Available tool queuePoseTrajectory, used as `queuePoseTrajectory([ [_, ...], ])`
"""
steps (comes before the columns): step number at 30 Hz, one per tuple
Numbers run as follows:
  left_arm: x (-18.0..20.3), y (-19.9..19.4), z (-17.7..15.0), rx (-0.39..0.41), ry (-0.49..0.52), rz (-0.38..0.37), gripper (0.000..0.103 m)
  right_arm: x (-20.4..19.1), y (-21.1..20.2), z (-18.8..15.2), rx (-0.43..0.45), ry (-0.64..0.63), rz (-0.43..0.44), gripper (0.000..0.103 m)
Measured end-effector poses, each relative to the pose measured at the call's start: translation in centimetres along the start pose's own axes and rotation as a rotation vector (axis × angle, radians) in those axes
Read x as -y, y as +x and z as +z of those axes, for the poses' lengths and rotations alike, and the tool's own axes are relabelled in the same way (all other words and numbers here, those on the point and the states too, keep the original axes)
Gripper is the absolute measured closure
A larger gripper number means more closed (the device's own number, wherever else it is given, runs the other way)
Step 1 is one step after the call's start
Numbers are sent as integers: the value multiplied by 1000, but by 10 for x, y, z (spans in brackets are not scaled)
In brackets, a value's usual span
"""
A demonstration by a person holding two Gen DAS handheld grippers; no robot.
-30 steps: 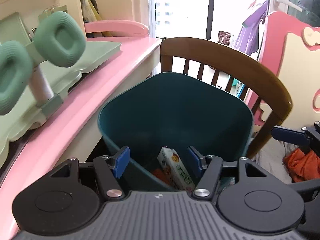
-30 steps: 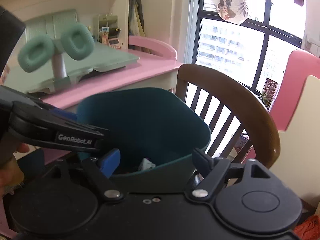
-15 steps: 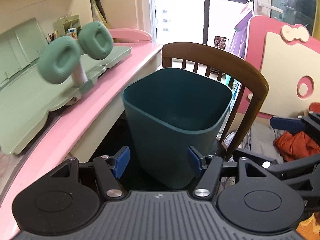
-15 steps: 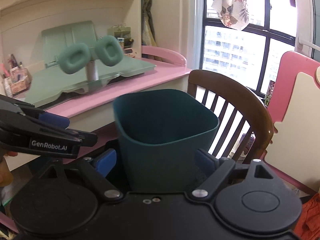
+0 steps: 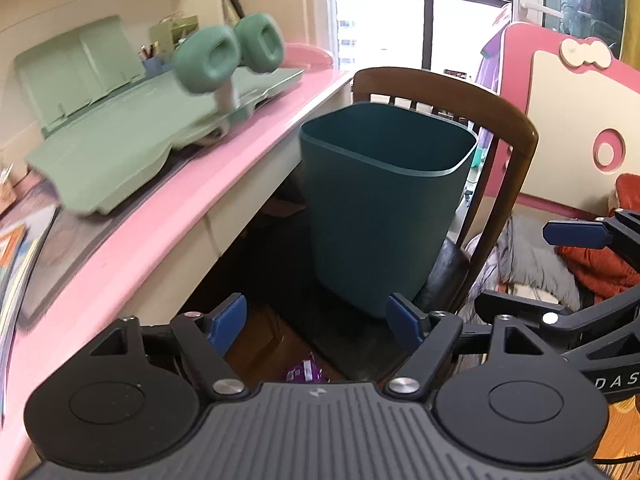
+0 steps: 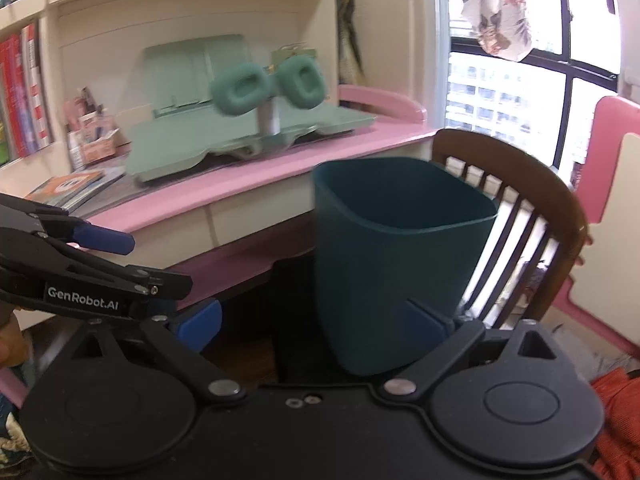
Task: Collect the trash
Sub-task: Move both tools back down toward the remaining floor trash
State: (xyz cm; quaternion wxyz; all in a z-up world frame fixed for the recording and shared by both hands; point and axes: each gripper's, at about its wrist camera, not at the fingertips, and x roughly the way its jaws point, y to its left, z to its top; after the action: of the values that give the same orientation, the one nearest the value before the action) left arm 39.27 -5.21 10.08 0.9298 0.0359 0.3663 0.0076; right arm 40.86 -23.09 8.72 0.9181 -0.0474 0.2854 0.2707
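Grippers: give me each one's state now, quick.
Left gripper: open, holding nothing, jaws just widened.
Right gripper: open, holding nothing, jaws just widened.

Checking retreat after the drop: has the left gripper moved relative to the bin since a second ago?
Yes. The left gripper has backed away from the teal bin: its outside wall shows instead of its inside.

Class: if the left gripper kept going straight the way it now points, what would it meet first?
Probably the dark green bin standing on the chair; the left gripper is open, holding nothing, though depth is uncertain.

Teal bin (image 5: 380,208) — pink desk (image 5: 248,148) — brown chair (image 5: 512,132).
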Motion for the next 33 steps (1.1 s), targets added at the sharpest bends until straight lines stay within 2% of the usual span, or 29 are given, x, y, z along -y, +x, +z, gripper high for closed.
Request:
queuePoseTrajectory([
  [10, -35, -11, -63, -39, -41, 12, 23, -39, 17, -49, -41, 6, 90, 0],
  [15, -46, -10, -98, -53, -40, 33, 23, -55, 32, -77, -62, 17, 115, 0],
  [19, -54, -3, -128, -69, -38, 20, 23, -62, 49, -99, -87, 18, 122, 0],
  [28, -84, 51, -198, -165, -97, -24, 21, -68, 115, -150, -206, 49, 149, 0],
  [33, -104, 98, -233, -238, -128, -11, 21, -74, 160, -176, -280, 37, 154, 0],
])
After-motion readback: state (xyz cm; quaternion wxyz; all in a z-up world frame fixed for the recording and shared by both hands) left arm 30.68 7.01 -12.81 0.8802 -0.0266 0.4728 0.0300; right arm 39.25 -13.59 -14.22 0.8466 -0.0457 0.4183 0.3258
